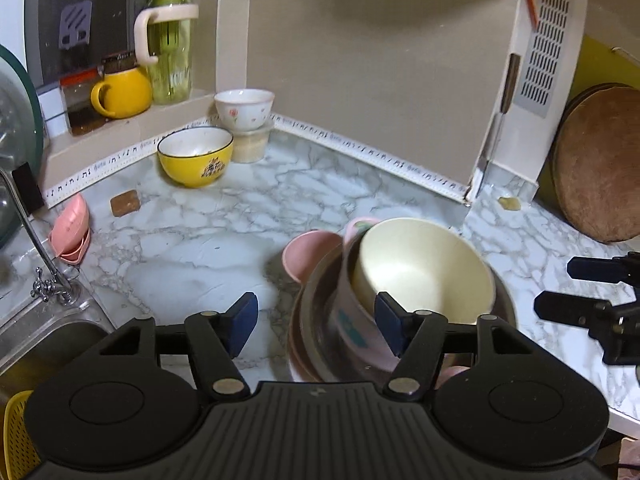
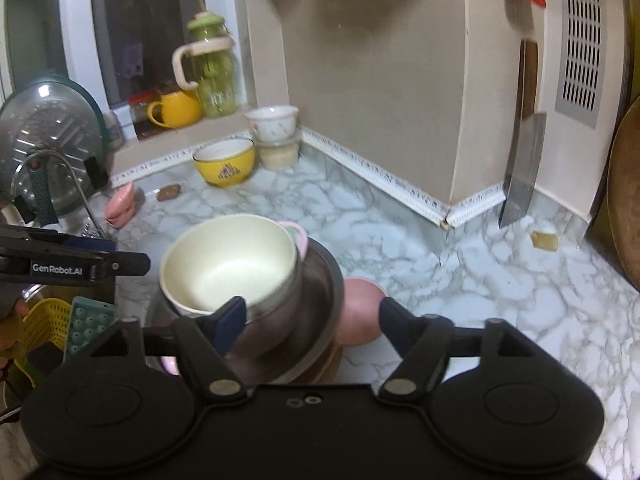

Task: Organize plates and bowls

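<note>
Both the left hand-held gripper (image 1: 316,326) and the right hand-held gripper (image 2: 312,322) stand open and empty, apparently because the cream bowl (image 1: 420,268) now rests nested in the stack (image 2: 316,304) at 12 o'clock on the surface (image 1: 200,240).

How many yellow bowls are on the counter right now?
1. The yellow bowl stands on the marble counter near the back wall, beside the white floral bowl stacked on a container. The dish stack may hide others.
</note>
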Demonstrator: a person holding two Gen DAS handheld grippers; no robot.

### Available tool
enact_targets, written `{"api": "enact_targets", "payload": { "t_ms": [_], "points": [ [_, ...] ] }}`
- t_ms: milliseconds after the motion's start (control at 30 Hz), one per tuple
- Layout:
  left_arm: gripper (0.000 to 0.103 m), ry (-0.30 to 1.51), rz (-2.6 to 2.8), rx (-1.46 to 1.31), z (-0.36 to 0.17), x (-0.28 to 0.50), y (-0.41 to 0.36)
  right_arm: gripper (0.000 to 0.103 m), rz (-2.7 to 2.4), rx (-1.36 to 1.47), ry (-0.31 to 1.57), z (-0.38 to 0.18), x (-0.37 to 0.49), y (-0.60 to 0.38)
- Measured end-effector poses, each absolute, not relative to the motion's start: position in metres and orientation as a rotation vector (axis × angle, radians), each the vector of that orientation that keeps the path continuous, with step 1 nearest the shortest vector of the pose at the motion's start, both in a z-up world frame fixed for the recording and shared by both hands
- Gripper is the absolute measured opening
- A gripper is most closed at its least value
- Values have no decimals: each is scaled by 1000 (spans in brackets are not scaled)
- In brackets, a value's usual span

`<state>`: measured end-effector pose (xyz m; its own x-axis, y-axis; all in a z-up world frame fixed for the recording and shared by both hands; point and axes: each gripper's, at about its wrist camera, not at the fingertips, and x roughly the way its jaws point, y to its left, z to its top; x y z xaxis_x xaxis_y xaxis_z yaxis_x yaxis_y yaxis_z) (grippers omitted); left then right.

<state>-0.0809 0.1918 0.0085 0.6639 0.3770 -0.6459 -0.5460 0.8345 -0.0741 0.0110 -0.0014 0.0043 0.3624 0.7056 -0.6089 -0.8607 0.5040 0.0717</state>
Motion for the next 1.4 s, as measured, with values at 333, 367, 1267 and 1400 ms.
{"api": "enact_targets", "payload": {
  "t_ms": [333,367,1267,1400],
  "points": [
    [71,627,490,-231,15,-91,152,103,1010,-212,555,17,-15,-22],
    [71,628,486,-229,15,-91,148,103,1003,-210,551,17,-17,-24],
    [103,558,441,-203,27,-103,91,103,787,-53,544,20,-53,-89],
    [103,549,445,-197,28,-104,88,103,758,-32,548,20,-57,-96]
  ]
}}
